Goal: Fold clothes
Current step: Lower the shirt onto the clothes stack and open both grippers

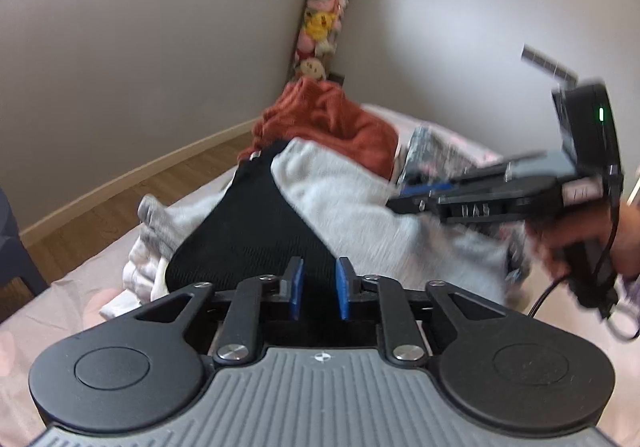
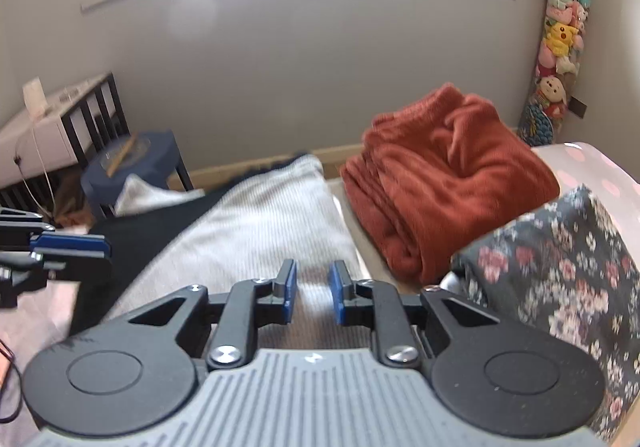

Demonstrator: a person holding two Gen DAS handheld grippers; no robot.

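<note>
Both grippers hung above the bed with narrow gaps and nothing between the pads: the left gripper (image 1: 319, 287) over the black garment (image 1: 248, 231), the right gripper (image 2: 312, 293) over the grey ribbed garment (image 2: 256, 223) beside the folded rust blanket (image 2: 440, 183). The frames were blurred, so probably no edge was caught. A good fold needed each gripper to pinch a corner flat, then lift evenly.

wrist views, angled down, shared rust blanket (image 1: 340, 123)
</note>
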